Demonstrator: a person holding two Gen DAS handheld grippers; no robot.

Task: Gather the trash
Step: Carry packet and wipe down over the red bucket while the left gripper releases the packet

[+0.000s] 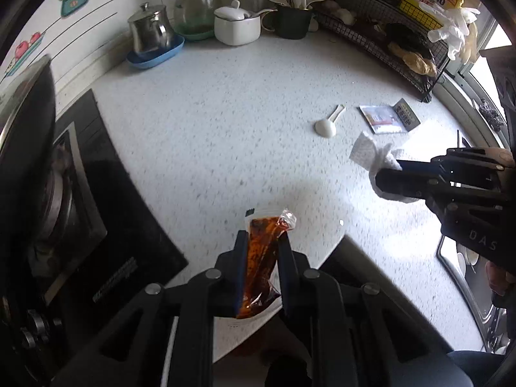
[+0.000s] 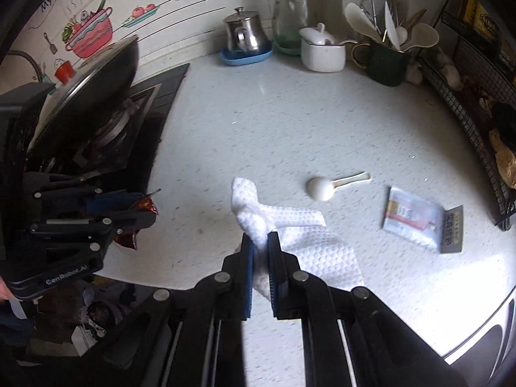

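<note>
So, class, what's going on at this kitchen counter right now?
A person is collecting trash with two handheld grippers. The left gripper is shut on a sauce packet of dark red oil, and the right gripper is shut on a crumpled paper towel. An empty wrapper and a white spoon lie on the counter.

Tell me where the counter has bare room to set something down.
The widest free patch on the counter runs from the stove across to the white spoon. Crowded: the back row by the steel pot and utensil mug, plus around the foil packet.
</note>
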